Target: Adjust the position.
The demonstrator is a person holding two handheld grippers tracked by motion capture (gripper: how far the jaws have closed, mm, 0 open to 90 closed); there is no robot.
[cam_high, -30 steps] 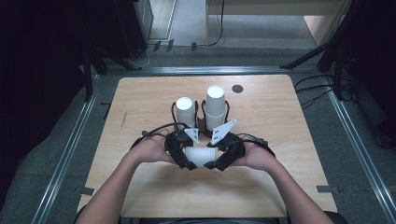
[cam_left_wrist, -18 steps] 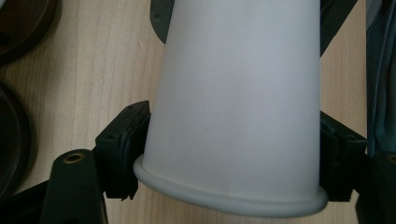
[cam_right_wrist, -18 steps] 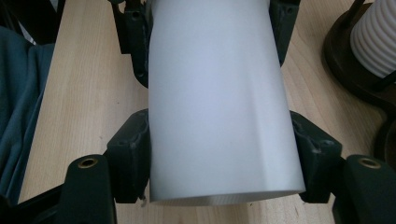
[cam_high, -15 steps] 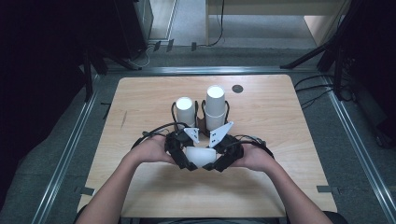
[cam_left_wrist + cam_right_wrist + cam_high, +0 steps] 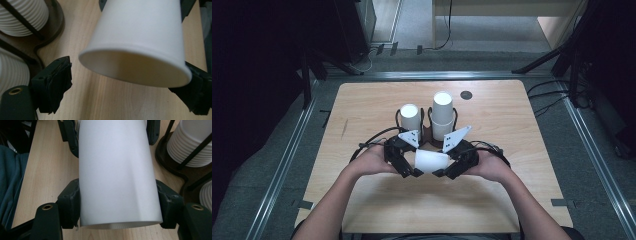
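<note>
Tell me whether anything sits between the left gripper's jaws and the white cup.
Nothing visible does. The white cup hangs rim-first between the left gripper jaws, with only bare table beneath; the right gripper clamps it.

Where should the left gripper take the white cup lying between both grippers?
Probably at the rim end, from the cup's open side. The right gripper already clamps the wall near its other end, and the left gripper has its jaws spread past the rim.
</note>
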